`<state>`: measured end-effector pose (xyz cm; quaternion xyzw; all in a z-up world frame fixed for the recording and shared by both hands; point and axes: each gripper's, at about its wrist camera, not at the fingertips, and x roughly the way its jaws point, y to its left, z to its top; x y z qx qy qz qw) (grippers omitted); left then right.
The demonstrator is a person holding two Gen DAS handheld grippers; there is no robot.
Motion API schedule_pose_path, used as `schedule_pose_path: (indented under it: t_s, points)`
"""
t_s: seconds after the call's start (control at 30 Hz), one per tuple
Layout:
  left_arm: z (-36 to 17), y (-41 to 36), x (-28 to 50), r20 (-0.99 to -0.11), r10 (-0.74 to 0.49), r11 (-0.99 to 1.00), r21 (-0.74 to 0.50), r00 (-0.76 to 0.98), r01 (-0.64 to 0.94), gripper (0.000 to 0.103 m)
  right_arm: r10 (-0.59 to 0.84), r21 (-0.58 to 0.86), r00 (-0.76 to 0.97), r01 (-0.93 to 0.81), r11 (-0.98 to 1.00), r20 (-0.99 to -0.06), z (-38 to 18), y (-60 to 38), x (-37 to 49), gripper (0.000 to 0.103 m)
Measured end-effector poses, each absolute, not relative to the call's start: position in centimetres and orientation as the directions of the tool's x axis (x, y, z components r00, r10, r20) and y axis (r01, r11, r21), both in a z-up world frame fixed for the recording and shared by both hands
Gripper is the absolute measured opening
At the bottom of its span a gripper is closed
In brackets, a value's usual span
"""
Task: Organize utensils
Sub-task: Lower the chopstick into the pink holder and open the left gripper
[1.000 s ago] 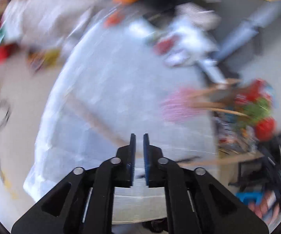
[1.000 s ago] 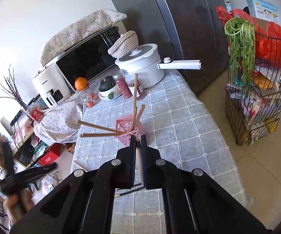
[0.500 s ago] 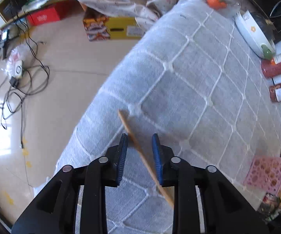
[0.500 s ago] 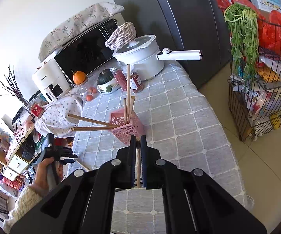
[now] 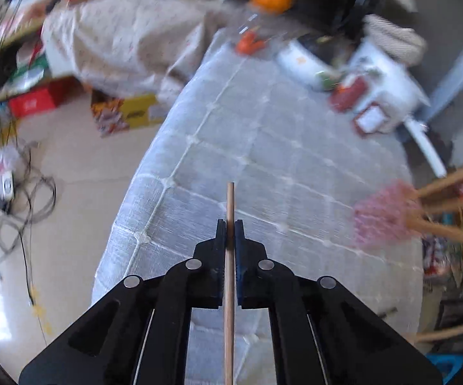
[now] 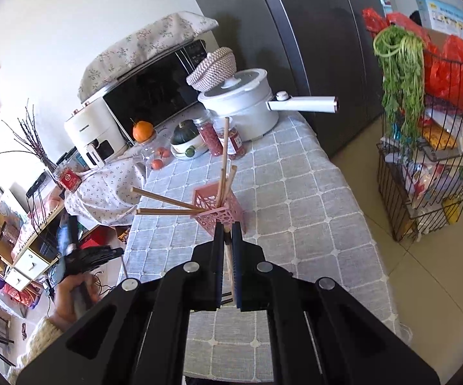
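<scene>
Both tools clamp chopsticks: left tool (image 5: 230,224), right tool (image 6: 227,229) behind pink basket (image 6: 220,213), jars (image 6: 214,136) beyond.

You have five chopsticks (image 6: 164,195) in one pink basket (image 6: 223,213), plus one chopstick (image 5: 230,205) in each of your two grippers, left (image 5: 230,224) and right (image 6: 227,227). On the counter (image 6: 295,192) stand one white pot (image 6: 244,102), two red-filled jars (image 6: 207,134) and one orange (image 6: 142,130).
</scene>
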<state>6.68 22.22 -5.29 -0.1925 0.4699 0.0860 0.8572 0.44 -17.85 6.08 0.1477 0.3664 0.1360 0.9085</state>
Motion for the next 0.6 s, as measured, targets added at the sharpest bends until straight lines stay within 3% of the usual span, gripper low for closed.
schedule_pose_path:
  t_s: [0.3,0.47,0.6]
  points:
    - [7.7,13.9,-2.0,-0.626,-0.056,0.985,-0.161,0.778,-0.059,0.004,0.364,0.349,0.678,-0.166,0.922,-0.639,9.0,-16.7,-0.1,0.005]
    - [14.6,12.1,-1.3,-0.498,-0.066,0.991,-0.133,0.864,-0.001,0.004,0.381,0.368,0.670,-0.169,0.914,-0.637,11.8,-17.0,1.3,0.005]
    - [19.0,10.2,0.6,-0.450,-0.096,0.993,-0.106,0.888,0.054,0.004,0.398,0.389,0.675,-0.175,0.904,-0.621,14.0,-17.4,2.5,0.005]
